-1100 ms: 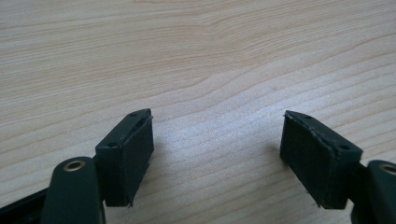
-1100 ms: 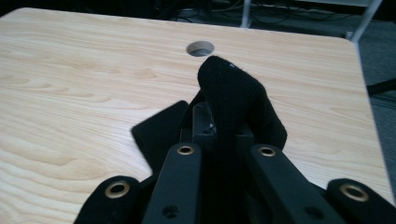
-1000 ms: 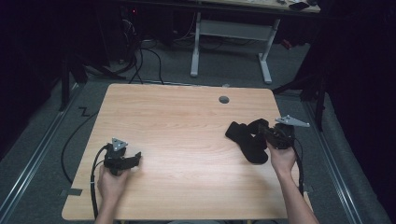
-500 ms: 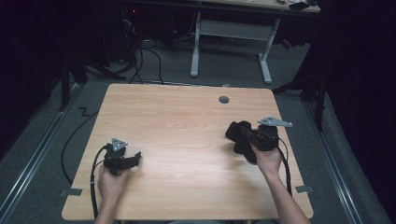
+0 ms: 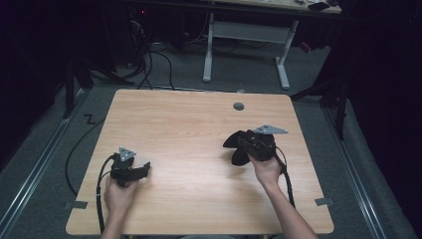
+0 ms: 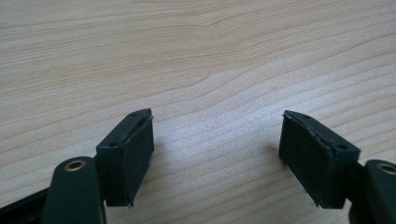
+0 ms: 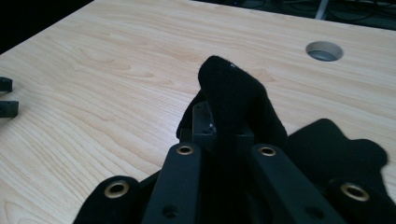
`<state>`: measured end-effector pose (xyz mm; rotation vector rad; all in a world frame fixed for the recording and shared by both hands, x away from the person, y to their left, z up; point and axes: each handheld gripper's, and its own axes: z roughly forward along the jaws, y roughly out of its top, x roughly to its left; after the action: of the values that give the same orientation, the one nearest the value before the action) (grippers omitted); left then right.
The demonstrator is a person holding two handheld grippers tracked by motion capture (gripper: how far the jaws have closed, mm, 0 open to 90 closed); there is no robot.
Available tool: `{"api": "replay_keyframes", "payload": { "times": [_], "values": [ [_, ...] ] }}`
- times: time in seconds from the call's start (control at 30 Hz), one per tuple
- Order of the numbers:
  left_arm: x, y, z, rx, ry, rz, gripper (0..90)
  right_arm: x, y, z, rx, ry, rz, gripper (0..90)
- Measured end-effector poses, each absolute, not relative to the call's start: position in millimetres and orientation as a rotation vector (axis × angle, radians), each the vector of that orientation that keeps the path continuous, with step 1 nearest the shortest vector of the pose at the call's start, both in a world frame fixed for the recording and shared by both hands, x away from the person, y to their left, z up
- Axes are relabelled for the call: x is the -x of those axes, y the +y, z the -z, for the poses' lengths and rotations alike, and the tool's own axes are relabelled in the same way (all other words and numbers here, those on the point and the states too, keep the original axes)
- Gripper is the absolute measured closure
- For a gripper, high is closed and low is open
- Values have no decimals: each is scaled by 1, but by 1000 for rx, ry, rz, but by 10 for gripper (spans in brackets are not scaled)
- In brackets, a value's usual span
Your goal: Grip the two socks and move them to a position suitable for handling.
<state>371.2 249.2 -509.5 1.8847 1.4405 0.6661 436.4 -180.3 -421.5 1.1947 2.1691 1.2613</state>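
The table (image 5: 189, 129) is lying bare over most of its wood, with a grommet hole (image 5: 239, 106) sitting near its far edge at about 1 o'clock from the centre. A black cloth (image 5: 238, 148) is lying at about 3 o'clock from the centre, part of it resting flat on the wood and part of it standing up in a fold. The right gripper (image 5: 247, 145) is pinching that fold, its jaws drawn narrow and clamping the fabric between them, as the right gripper view is showing with the cloth (image 7: 233, 100) rising above the pads. The left gripper (image 5: 144, 168) is resting at about 8 o'clock, well apart from the cloth, its jaws standing wide with nothing between them and bare wood (image 6: 210, 70) ahead of them.

The step in hand is probably dragging or folding the cloth toward the middle. Doing it well likely means keeping the pinch firm, lifting the fold just off the wood so the trailing part is sliding without bunching.
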Motion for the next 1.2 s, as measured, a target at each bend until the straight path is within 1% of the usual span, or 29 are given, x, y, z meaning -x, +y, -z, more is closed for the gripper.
{"api": "replay_keyframes", "payload": {
  "times": [0.4, 0.77, 0.93, 1.03, 1.1, 1.2],
  "values": [
    [-371, 249, 510, -1883, 1440, -664, 268, -446, -144, 437, -1185, 2203, -1228, 858],
    [-371, 249, 510, -1890, 1435, -667, 261, -455, -120, 463, -1165, 2284, -1133, 834],
    [-371, 249, 510, -1891, 1434, -667, 260, -456, -111, 473, -1163, 2318, -1114, 784],
    [-371, 249, 510, -1892, 1433, -667, 260, -456, -107, 477, -1163, 2340, -1108, 715],
    [-371, 249, 510, -1891, 1434, -667, 260, -455, -105, 478, -1163, 2357, -1103, 644],
    [-371, 249, 510, -1892, 1433, -667, 260, -454, -103, 479, -1152, 2386, -1107, 566]
  ]
}}
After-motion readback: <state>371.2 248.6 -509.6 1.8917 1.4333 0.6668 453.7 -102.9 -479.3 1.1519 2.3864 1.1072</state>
